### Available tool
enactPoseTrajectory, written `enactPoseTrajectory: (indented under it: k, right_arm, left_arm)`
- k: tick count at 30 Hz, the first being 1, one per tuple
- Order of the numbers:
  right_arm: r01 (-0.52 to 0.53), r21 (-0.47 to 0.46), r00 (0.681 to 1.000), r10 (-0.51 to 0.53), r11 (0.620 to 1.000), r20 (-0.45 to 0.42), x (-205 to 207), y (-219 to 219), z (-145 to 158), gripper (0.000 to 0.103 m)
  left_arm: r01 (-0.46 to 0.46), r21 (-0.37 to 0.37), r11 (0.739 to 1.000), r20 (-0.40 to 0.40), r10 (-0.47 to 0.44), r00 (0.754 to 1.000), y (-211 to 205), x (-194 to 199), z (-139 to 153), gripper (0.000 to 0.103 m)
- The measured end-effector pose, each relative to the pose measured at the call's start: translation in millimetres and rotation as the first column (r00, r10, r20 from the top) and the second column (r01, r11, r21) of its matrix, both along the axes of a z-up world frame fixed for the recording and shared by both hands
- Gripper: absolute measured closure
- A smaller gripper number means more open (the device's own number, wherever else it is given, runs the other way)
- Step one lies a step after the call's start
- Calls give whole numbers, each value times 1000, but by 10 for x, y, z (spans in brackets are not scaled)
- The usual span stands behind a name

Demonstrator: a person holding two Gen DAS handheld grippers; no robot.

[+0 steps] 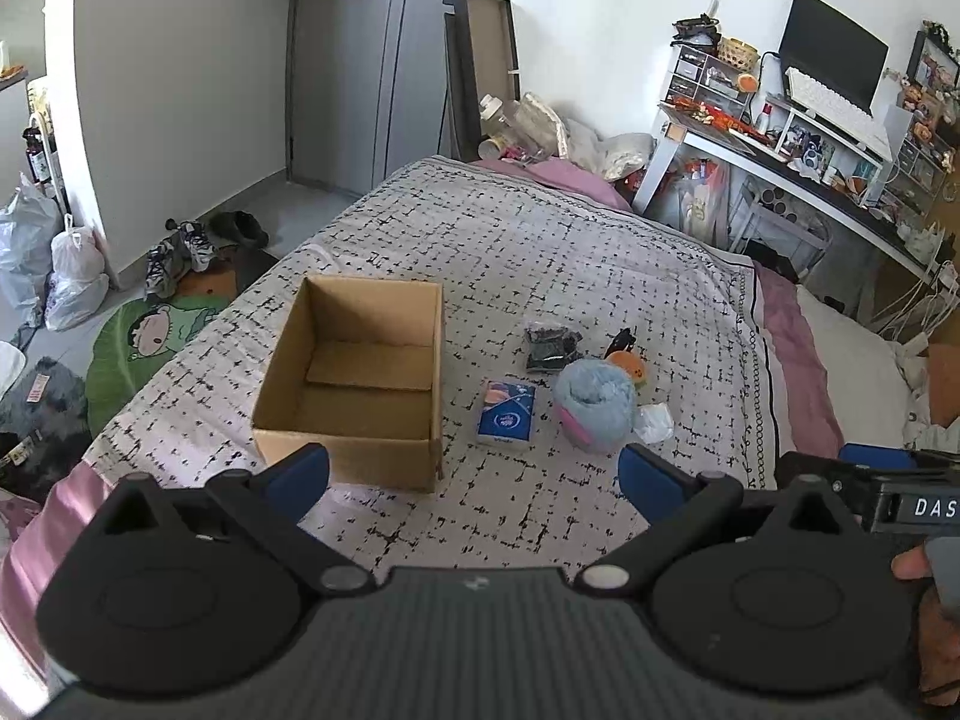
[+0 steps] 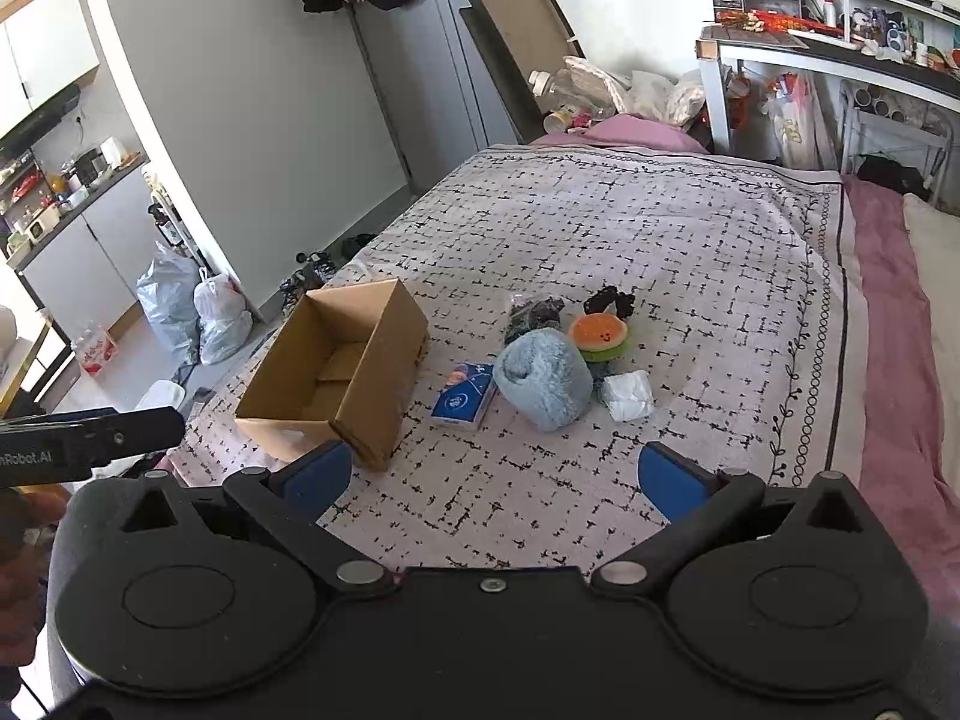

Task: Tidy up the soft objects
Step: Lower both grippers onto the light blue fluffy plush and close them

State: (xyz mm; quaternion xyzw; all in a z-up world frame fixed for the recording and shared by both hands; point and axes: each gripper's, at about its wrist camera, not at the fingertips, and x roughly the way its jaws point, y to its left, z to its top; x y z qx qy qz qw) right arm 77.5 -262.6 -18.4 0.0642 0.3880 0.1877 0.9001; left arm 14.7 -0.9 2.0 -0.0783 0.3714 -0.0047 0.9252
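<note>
With both grippers, left [image 1: 474, 471] and right [image 2: 492, 477], being held wide open and empty short of the pile, the blue roll [image 2: 546, 378] beside the box [image 2: 336, 372] is risking being snagged with the tissue pack [image 2: 465, 401] touching it.

Bare bedspread [image 2: 660, 252] lies all around; cardboard box [image 2: 336, 372] (open-topped) crowds the tissue pack [image 2: 463, 401].

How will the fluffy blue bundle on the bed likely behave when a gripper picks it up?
The fluffy blue bundle looks plush and rolled, so it will probably squash between the fingers rather than resist. It seems light for its bulk. Its loosely rolled shape may unroll or sag when lifted.
</note>
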Motion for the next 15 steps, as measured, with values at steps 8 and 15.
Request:
enactPoseTrajectory:
  k: [8,15]
  right_arm:
    - [19,-29,999,-20,999,-40,314,51,-58,0]
    - [68,-32,996,-70,997,-55,614,20,-116,1]
  left_arm:
    - [27,-23,999,-10,-27,1000,-83,282,-107,2]
    - [45,-66,997,-33,-47,998,-130,581,-231,3]
